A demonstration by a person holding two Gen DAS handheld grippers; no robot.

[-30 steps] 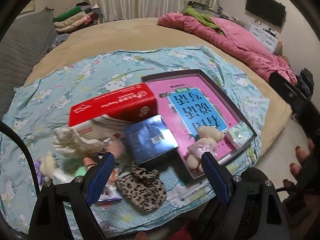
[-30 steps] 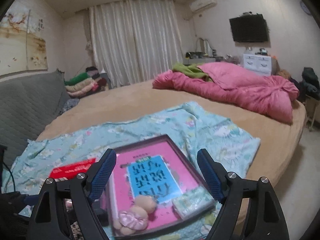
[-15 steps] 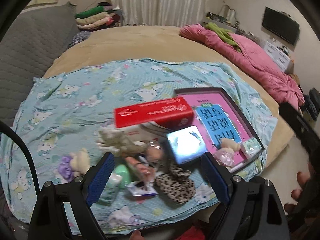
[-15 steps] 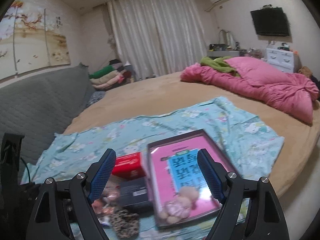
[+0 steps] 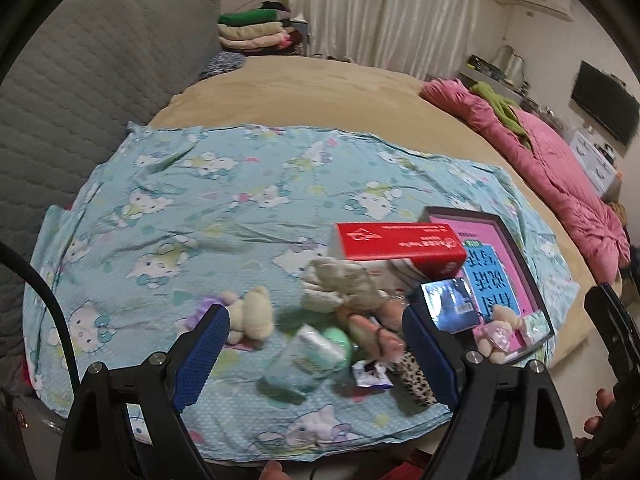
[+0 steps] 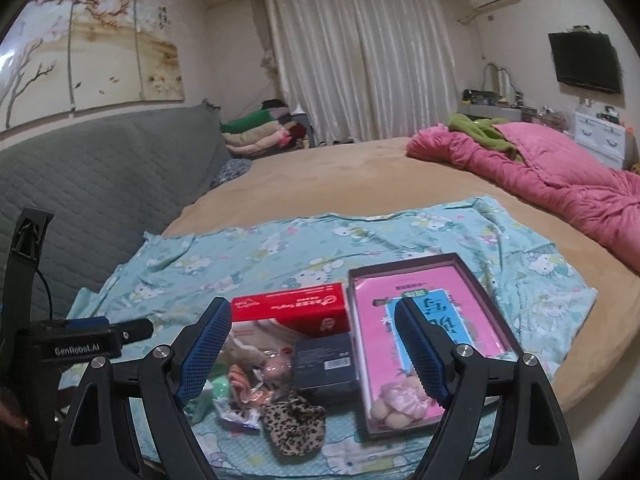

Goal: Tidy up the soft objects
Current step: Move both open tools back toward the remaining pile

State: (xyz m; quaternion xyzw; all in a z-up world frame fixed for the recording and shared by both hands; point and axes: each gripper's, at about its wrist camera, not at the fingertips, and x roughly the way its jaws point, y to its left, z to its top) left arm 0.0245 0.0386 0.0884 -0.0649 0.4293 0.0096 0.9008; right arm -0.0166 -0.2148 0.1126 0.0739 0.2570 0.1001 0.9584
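Approach step, nothing grasped. My left gripper (image 5: 314,354) and right gripper (image 6: 314,354): jaws spread, empty. Soft toys (image 5: 340,286) heaped lower centre of frame, beside red box (image 5: 400,242). Next: I descend onto cream bear (image 5: 254,312), probably; view blurred.

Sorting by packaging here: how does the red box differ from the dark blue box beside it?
The red box is long and bright red with white lettering; the dark blue box is shorter, squarer and nearly black-blue. The red box lies farther from the grippers, the dark blue box nearer, by the leopard-print pouch. The dark blue box's top glares in the left wrist view; the red box's does not. Both are rigid cartons on the blue cartoon sheet, left of the pink tray.
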